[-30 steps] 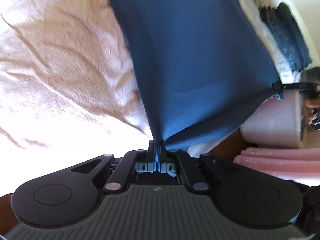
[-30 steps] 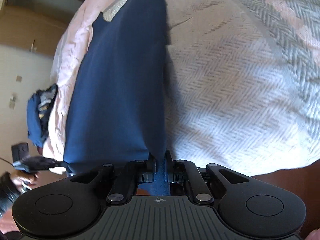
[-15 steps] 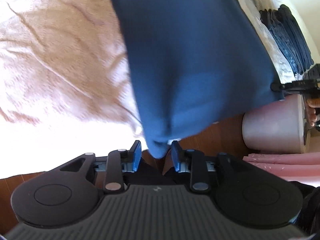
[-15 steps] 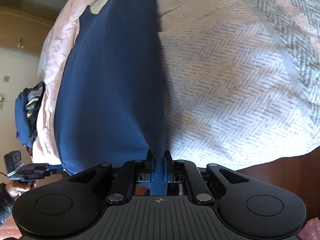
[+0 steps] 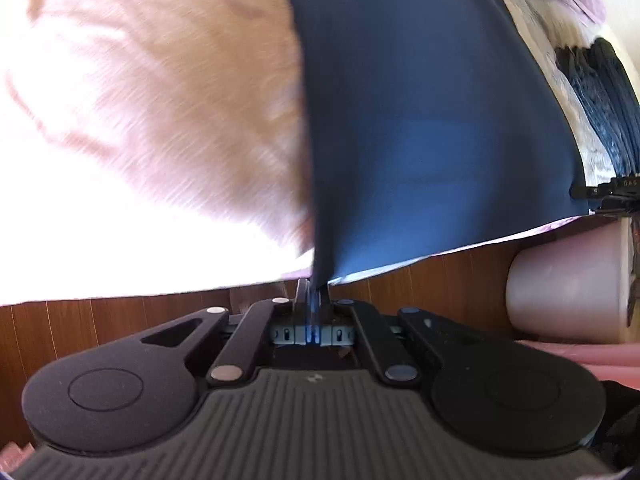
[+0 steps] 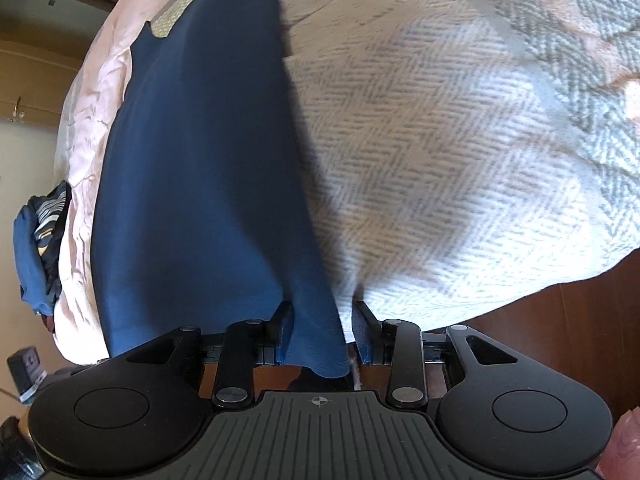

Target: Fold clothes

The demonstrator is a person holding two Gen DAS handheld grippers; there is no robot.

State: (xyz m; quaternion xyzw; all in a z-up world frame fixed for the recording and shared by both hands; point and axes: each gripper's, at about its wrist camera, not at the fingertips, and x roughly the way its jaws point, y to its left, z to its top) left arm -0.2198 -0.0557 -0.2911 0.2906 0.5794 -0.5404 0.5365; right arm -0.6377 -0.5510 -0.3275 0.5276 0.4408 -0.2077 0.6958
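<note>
A navy garment (image 5: pixel 420 120) lies stretched along the bed (image 5: pixel 140 100), on a pink sheet (image 6: pixel 96 92) at one side and a herringbone blanket (image 6: pixel 460 140) at the other. Its near edge hangs just past the bed's edge, over the wooden floor (image 5: pixel 440 276).

The left gripper (image 5: pixel 314 292) has its fingers pressed together, pinching one near corner of the garment; the cloth rises taut from the tips.

The right gripper (image 6: pixel 322 322) is opening: its fingers (image 6: pixel 284 320) stand apart, with the other near corner hanging loose between them, touching neither pad as far as can be seen.

Beyond the bed's far side a pile of dark clothes (image 5: pixel 600 108) lies near the wall.
</note>
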